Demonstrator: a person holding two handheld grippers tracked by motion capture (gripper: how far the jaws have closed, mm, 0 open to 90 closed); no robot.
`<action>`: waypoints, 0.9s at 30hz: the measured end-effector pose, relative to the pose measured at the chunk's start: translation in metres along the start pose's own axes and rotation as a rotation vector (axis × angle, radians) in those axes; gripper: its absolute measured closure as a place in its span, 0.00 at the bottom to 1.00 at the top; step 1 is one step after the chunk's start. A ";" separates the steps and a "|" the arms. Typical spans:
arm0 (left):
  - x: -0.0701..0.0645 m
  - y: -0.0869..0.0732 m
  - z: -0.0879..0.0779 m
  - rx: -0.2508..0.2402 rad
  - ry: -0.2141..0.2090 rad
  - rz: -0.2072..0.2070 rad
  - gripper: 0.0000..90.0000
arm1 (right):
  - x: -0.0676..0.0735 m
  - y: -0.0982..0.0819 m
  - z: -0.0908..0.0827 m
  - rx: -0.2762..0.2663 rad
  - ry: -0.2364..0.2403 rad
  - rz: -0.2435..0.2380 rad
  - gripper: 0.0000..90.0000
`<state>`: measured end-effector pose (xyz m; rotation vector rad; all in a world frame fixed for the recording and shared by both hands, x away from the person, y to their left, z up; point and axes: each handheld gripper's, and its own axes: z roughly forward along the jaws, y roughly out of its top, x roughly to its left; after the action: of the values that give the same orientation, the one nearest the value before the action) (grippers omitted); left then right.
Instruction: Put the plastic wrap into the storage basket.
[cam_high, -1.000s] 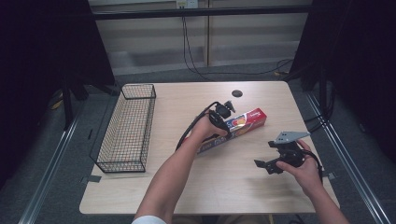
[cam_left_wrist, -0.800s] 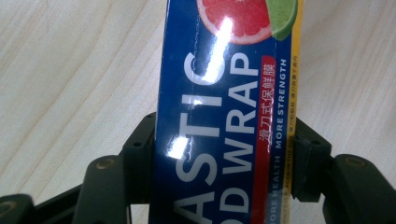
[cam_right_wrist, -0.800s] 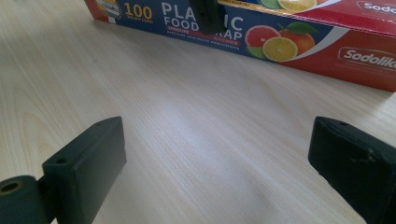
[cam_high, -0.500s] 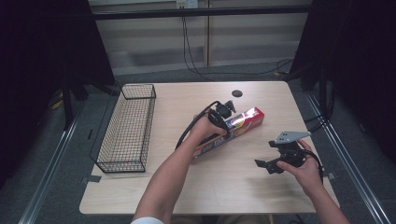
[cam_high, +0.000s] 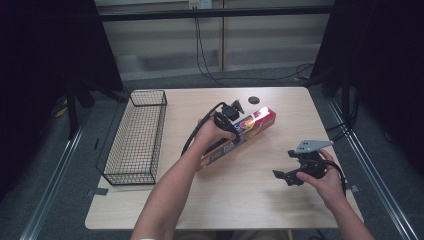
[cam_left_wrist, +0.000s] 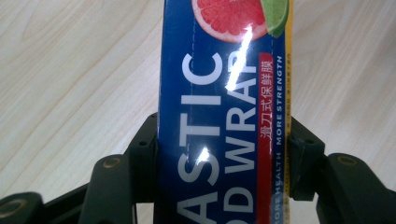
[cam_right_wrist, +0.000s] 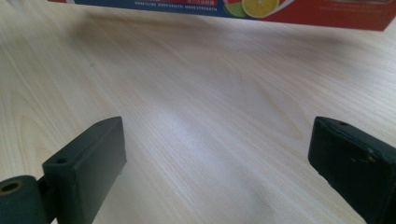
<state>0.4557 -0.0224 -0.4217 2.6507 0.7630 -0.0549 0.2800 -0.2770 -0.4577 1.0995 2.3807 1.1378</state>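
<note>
plastic wrap box (cam_left_wrist: 219, 116): pinched across its width by left gripper (cam_high: 227, 116) jaws, one end tipped off the counter (cam_high: 240, 200)
right gripper (cam_high: 295, 172): jaws spread, idle
basket (cam_high: 135, 140): likely destination

**Where everything sat on the table**

So the table (cam_high: 250, 200) had a wire basket (cam_high: 135, 137) along its left side, well apart from the rest. The wrap box (cam_high: 250, 129) lay slantwise around the middle, far end pointing toward the back right, near end toward the person. The left gripper (cam_high: 226, 116) sat over the box's middle, jaws on either side of it. A small round thing (cam_high: 254, 99) lay behind the box near the back edge. The right gripper (cam_high: 287, 175) was off to the front right, apart from the box, over bare table. Cables (cam_high: 210, 55) ran along the floor behind the table.
</note>
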 end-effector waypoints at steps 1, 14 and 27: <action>-0.001 -0.001 -0.002 -0.008 0.001 -0.018 0.48 | 0.000 0.000 0.000 -0.001 -0.002 -0.003 0.04; 0.006 -0.013 -0.035 -0.031 0.023 -0.077 0.48 | 0.001 0.000 0.001 -0.004 0.008 -0.001 0.04; 0.015 -0.028 -0.071 -0.039 0.053 -0.115 0.48 | 0.002 0.001 0.001 -0.005 0.009 0.001 0.03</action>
<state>0.4492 0.0337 -0.3677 2.5784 0.9242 -0.0011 0.2798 -0.2744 -0.4577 1.0969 2.3829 1.1510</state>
